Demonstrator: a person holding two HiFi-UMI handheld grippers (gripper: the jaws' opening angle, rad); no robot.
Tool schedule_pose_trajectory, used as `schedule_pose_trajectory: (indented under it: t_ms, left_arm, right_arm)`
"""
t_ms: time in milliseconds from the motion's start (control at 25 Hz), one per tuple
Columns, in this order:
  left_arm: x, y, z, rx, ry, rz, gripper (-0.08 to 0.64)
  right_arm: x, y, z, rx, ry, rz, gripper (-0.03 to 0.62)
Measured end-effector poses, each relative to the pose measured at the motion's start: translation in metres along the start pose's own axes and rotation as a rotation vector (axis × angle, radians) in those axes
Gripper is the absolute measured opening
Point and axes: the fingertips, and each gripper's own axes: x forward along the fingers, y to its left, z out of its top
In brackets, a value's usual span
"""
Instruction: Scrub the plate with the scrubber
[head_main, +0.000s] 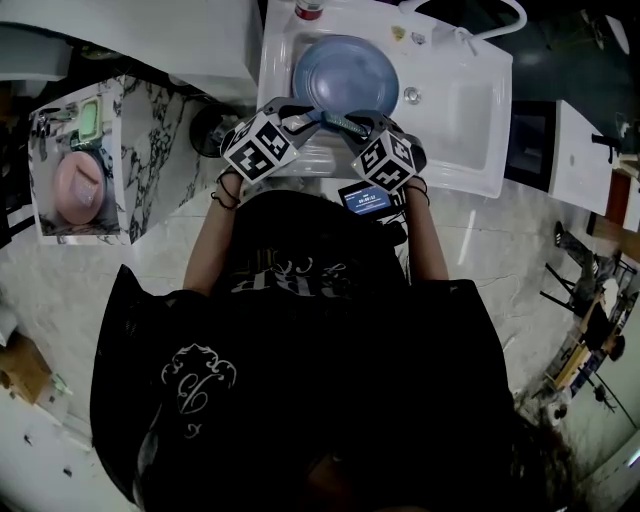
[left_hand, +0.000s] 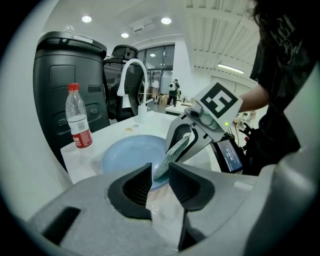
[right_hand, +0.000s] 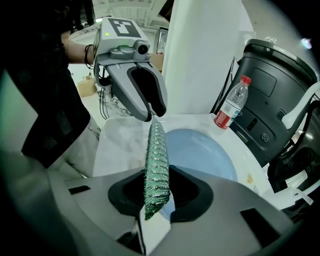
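Observation:
A round blue plate (head_main: 345, 72) lies flat in the white sink (head_main: 470, 110); it also shows in both gripper views (left_hand: 125, 152) (right_hand: 200, 150). A thin green mesh scrubber (head_main: 340, 121) hangs in the air over the plate's near rim, stretched between my two grippers. My right gripper (right_hand: 157, 192) is shut on one end of the scrubber (right_hand: 156, 160). My left gripper (left_hand: 160, 175) pinches the other tip of the scrubber (left_hand: 175, 150). In the head view the left gripper (head_main: 315, 116) and right gripper (head_main: 358, 125) face each other closely. The scrubber is not touching the plate.
A clear bottle with a red cap (left_hand: 79, 122) stands on the sink's back rim. A white faucet (left_hand: 131, 75) arches at the far side. A lit phone screen (head_main: 365, 198) sits by the sink's near edge. A rack holding a pink dish (head_main: 78, 185) stands at the left.

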Motion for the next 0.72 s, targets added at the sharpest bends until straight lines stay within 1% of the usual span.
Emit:
schedule_pose_trajectory:
  t_ms: [120,240,360,520,600,720]
  left_arm:
    - [-0.005,-0.005,0.001,-0.003,-0.006,0.026,0.115]
    - [-0.012,-0.01,0.002,0.0,-0.013,0.055,0.115]
    - [-0.02,-0.016,0.006,-0.009,-0.035,0.088,0.115]
    - [-0.028,-0.026,0.014,-0.002,-0.06,0.132,0.115]
    - [-0.03,-0.031,0.019,0.01,-0.071,0.153,0.115]
    - [-0.034,-0.049,0.032,0.014,-0.112,0.175,0.115]
  right_arm:
    - [-0.001,0.001,0.0,-0.01,-0.005,-0.015,0.086]
    - [-0.008,-0.009,0.001,0.029,-0.025,-0.086,0.087]
    - [-0.028,-0.02,0.012,0.121,-0.107,-0.16,0.086]
    - [-0.066,-0.024,0.024,0.26,-0.232,-0.216,0.087]
    - [-0.086,-0.022,0.025,0.306,-0.28,-0.244,0.086]
    - [-0.117,-0.008,0.019,0.378,-0.343,-0.27,0.086]
